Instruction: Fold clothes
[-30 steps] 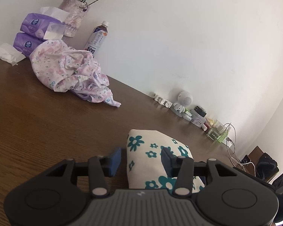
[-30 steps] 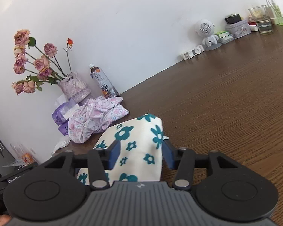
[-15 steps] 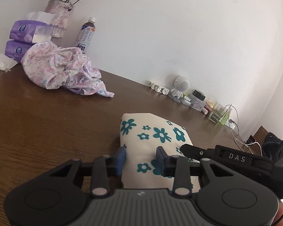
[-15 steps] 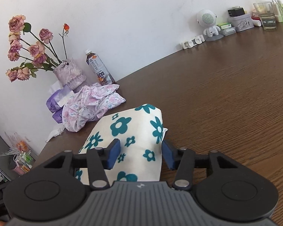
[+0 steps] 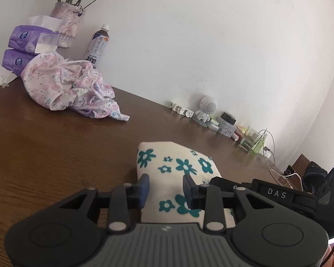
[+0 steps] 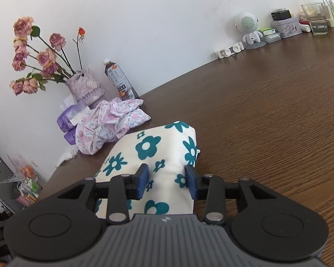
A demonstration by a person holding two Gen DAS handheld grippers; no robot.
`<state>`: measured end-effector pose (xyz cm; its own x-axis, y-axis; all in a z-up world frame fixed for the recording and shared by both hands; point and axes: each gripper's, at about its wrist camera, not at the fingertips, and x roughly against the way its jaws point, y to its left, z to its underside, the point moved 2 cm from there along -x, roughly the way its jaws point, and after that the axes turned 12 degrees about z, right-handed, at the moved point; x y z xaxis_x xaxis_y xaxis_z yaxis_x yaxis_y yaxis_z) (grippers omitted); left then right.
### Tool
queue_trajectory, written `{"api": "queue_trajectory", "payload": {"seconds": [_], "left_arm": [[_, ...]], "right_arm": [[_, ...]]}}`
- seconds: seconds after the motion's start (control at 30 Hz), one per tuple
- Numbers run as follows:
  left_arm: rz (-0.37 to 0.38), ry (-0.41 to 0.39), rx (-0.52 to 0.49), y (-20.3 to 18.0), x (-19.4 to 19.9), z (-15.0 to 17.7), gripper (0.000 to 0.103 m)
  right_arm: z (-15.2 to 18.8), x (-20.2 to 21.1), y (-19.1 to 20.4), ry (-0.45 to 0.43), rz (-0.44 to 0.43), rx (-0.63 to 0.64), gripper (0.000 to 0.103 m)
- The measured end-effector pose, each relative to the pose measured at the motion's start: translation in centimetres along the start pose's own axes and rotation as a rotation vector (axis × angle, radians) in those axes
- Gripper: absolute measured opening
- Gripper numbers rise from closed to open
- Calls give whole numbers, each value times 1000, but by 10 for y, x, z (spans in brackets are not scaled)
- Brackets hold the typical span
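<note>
A folded cream cloth with teal flowers (image 5: 178, 164) lies on the brown wooden table (image 5: 55, 144). My left gripper (image 5: 165, 189) has its blue pads drawn in on the cloth's near left part, with fabric filling the gap between them. My right gripper (image 6: 167, 181) pinches the same cloth (image 6: 149, 146) along its right edge, and its pads press the fabric in. A crumpled pink floral garment (image 5: 64, 84) sits apart at the back left by the wall, also in the right wrist view (image 6: 109, 124).
Along the wall stand a vase of dried roses (image 6: 84, 84), a drink bottle (image 6: 120, 82), purple tissue packs (image 5: 22, 40), a small white robot figure (image 6: 248, 26), a glass (image 6: 318, 20) and cables. The right gripper's black housing (image 5: 267, 191) lies close beside my left one.
Both pairs of fingers have narrowed around the flowered cloth, the left first and the right in the last half second. The right gripper's housing has come into the left wrist view.
</note>
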<state>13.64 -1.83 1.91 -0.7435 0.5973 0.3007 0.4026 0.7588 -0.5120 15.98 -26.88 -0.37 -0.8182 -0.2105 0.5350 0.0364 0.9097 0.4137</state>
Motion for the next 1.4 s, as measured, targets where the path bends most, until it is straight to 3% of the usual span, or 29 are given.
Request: {"api": "queue_trajectory", "payload": {"seconds": [0.1, 0.27, 0.4, 0.47, 0.6, 0.7, 0.73, 0.8, 0.93, 1.07, 1.17, 1.2, 1.23, 1.3, 1.4], "left_arm": [[-18, 24, 25, 6, -9, -16, 37], [-6, 96, 175, 25, -34, -20, 37], [-2, 87, 185, 28, -37, -17, 36], [-11, 81, 177, 27, -38, -12, 31], [-44, 60, 112, 14, -33, -9, 30], [-45, 43, 70, 5, -30, -21, 36], [-33, 34, 76, 7, -30, -27, 46], [-37, 37, 104, 13, -35, -38, 57], [-77, 77, 180, 32, -57, -50, 56], [-43, 117, 276, 46, -74, -42, 55], [-41, 118, 273, 48, -79, -35, 45], [-43, 114, 265, 47, -79, -34, 40], [-49, 109, 263, 46, -79, -33, 34], [-59, 102, 256, 45, -79, -30, 30], [-73, 91, 220, 38, -79, -28, 30]], "right_arm": [[-10, 2, 1, -22, 5, 14, 40], [-26, -14, 5, 17, 40, 23, 42], [-26, -25, 7, 54, 41, 22, 42], [-23, -27, 7, 62, 41, 22, 36], [-19, -27, 7, 66, 37, 27, 31], [-17, -26, 6, 68, 33, 31, 35], [-21, -24, 6, 63, 27, 31, 37], [-31, -21, 2, 49, 13, 8, 45], [-53, -27, -6, 50, 28, -46, 52], [-55, -48, -8, 118, 14, -83, 53], [-48, -56, -6, 130, 22, -77, 52], [-47, -58, -6, 133, 18, -79, 49], [-46, -59, -5, 136, 14, -78, 37], [-42, -61, -2, 138, 12, -70, 27], [-39, -59, 0, 132, 17, -66, 23]]}}
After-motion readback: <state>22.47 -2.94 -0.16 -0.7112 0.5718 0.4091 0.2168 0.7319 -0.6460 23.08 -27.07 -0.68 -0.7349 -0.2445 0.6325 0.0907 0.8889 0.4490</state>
